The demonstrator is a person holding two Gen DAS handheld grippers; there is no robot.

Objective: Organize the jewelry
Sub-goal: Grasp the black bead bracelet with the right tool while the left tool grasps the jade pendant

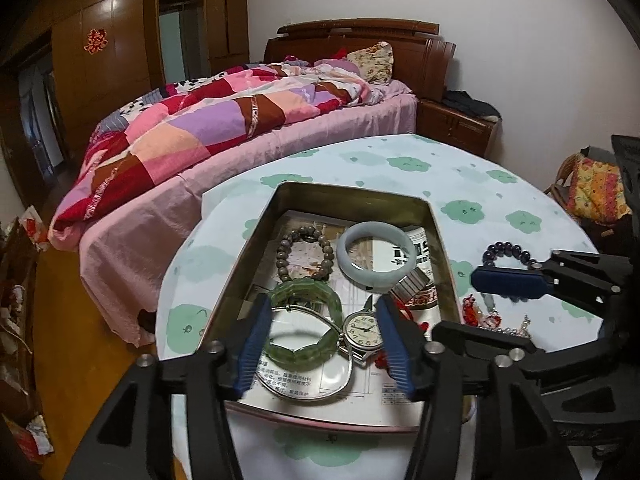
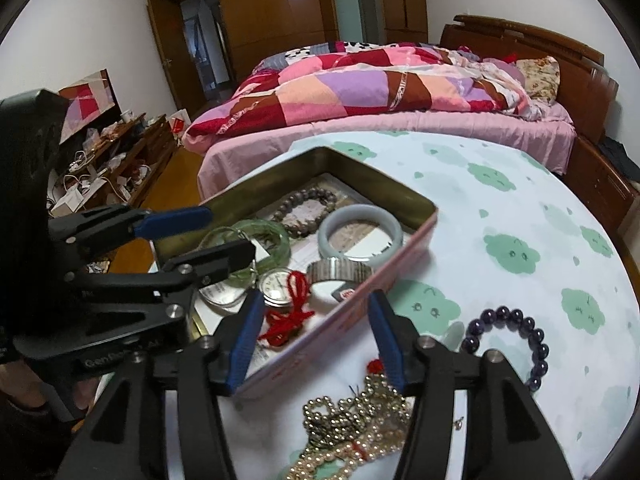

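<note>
Bedroom table with a cloud-print cloth (image 1: 460, 168), tin (image 1: 352, 196) half filled.
Both claws gape, empty: left gripper (image 1: 320, 340) above the tin's two green bangles, pale bangle, bead bracelet and watch (image 1: 362, 330); right gripper (image 2: 316, 340) straddles the tin's near wall by loose pearl strands (image 2: 352, 440) and one purple bead bracelet (image 2: 516, 344), probably next.

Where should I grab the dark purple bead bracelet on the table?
Pinch the purple bead bracelet across one stretch of its beads, coming from above. It lies flat in an open loop on the tablecloth, so one pad can drop inside the ring.
</note>
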